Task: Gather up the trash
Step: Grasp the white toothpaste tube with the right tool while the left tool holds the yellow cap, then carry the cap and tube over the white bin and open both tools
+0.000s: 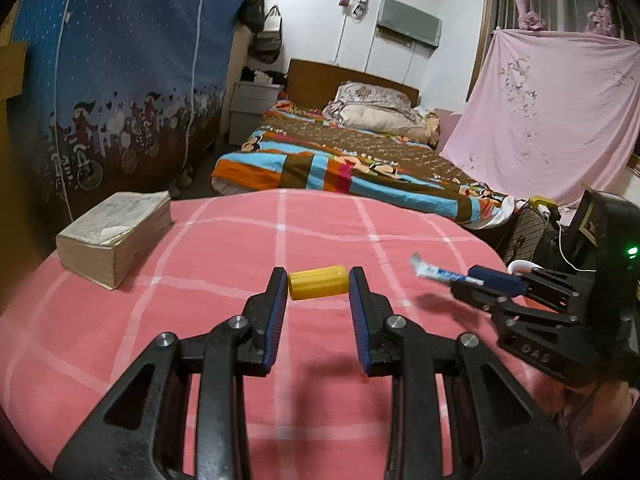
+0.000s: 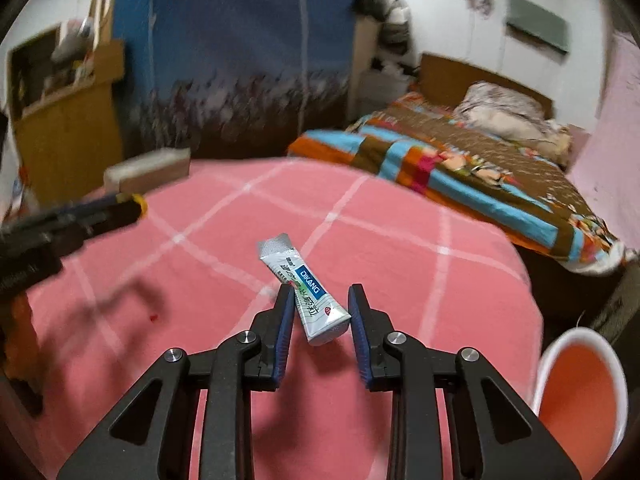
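Sachet printed "DIKANG" sits clamped in the right tool.

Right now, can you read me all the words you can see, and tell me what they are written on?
"DIKANG": white letters on a blue patch on the silver sachet gripped in the right gripper.
Other print on the sachet, beside that patch: too small to read.
"OAS", or close to it: raised letters on the right gripper's black body, left wrist view; unsure.
Open pages of the thick book: print too blurred to read.
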